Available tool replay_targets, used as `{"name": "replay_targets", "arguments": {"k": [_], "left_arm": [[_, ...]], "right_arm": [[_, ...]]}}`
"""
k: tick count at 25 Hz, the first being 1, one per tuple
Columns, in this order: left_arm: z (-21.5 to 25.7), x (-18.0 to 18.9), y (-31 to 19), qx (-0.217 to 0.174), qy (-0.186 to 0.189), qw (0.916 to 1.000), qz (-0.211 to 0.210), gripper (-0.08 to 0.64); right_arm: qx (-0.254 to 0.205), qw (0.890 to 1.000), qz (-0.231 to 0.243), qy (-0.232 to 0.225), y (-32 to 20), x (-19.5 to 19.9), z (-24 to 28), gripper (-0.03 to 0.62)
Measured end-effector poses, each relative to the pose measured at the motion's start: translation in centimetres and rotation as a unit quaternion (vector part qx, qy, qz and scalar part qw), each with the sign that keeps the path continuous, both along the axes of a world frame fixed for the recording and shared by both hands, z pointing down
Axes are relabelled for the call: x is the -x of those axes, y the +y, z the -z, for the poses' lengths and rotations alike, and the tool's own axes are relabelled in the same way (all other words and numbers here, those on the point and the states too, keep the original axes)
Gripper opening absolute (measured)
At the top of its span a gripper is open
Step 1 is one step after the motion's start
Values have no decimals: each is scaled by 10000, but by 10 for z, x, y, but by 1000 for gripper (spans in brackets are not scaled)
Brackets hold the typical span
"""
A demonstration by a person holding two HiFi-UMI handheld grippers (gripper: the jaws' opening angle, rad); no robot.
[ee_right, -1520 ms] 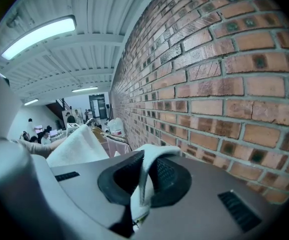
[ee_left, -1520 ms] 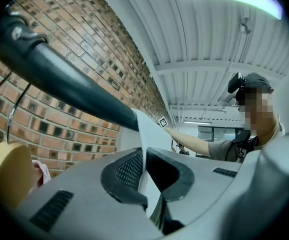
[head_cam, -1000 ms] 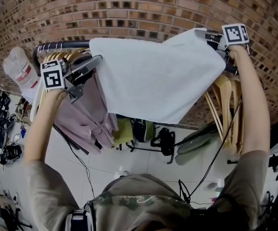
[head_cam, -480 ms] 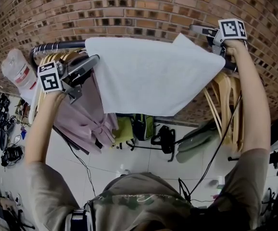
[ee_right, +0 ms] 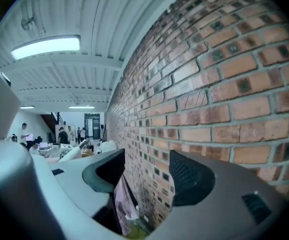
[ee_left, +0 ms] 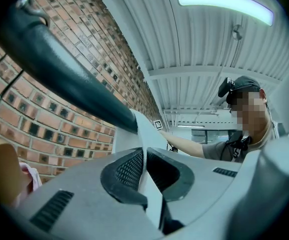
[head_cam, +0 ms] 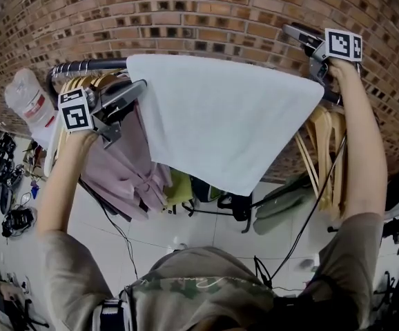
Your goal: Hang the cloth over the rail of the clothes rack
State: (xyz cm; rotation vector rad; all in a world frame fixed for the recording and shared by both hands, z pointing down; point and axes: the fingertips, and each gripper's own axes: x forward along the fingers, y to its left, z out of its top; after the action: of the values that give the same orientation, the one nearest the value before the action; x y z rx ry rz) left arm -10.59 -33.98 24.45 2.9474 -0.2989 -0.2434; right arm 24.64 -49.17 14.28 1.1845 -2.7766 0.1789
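- Brick wall (head_cam: pixel 186 12): fills the top of the head view from edge to edge, close behind the rack.
- Tiled floor (head_cam: pixel 186 233): shows pale in the lower middle, with bags and cables scattered along the frame's left edge and under the rack.
- Cloth (head_cam: pixel 220 116): lies draped over the rail in the centre. Long axis runs left to right along the bar, and the front flap hangs down to a slanted lower edge. Looks hung, judging by the way it sits.
- Rail (head_cam: pixel 89 65): shows as a dark round tube at upper left, passes under the cloth and comes out again at the right, near the wooden hangers (head_cam: pixel 320 150).
- Pink garment (head_cam: pixel 123 171): hangs at left, just beside and partly behind the cloth's left edge.
- Left gripper (head_cam: pixel 141 87): sits at centre left, clamped on the cloth's upper left edge. In the left gripper view the pale sheet (ee_left: pixel 147 134) is pinched between closed pads just below the bar (ee_left: pixel 59 69). Only hand in contact, so probably the one that lets go next; the cloth lies to its right along the rail.
- Right gripper (head_cam: pixel 295 33): sits at upper right, above and clear of the cloth's right corner. Jaws have just been opening and stand wide apart, with nothing between them but wall in the right gripper view (ee_right: pixel 147 171).
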Motion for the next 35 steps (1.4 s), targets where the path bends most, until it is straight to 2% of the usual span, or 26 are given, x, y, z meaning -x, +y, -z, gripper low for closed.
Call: {"name": "replay_targets", "arguments": {"k": [3, 7, 12, 14, 16, 17, 19, 22, 26, 28, 32, 35], "left_arm": [[1, -2, 3, -32, -26, 10000, 7, 19], [0, 0, 4, -63, -158, 9999, 13, 18], [-2, 5, 5, -134, -299, 9994, 105, 18], [-2, 6, 7, -166, -340, 9992, 101, 18], [-1, 8, 8, -179, -350, 9992, 96, 19], [-1, 8, 8, -180, -348, 9992, 96, 18], [-1, 7, 7, -179, -344, 9992, 83, 19], [-1, 8, 8, -169, -307, 9994, 50, 18], [0, 12, 5, 172, 161, 9996, -126, 18], [-3, 13, 5, 228, 219, 9994, -109, 18], [0, 13, 7, 39, 105, 9999, -94, 20], [2, 11, 10, -15, 101, 9999, -133, 19]], "right_arm": [[-356, 9985, -125, -394, 6, -14, 26, 285], [-1102, 9932, -207, -310, 35, -18, 67, 284], [-1716, 9830, 89, -646, 104, -16, 125, 282], [-2013, 9762, 266, -765, 150, -14, 140, 149], [-2237, 9688, 614, -874, 194, -7, 143, 143], [-2216, 9676, 790, -920, 211, -3, 139, 143], [-1929, 9720, 1044, -846, 234, 7, 118, 143], [-1453, 9811, 1207, -410, 252, 22, 70, 144], [-1050, 9832, 1438, -404, 266, 35, 22, 144], [-810, 9835, 1551, -460, 270, 43, -3, 144], [-516, 9864, 1362, -764, 270, 46, -41, 144], [-353, 9925, 957, -673, 258, 35, -72, 144]]}}
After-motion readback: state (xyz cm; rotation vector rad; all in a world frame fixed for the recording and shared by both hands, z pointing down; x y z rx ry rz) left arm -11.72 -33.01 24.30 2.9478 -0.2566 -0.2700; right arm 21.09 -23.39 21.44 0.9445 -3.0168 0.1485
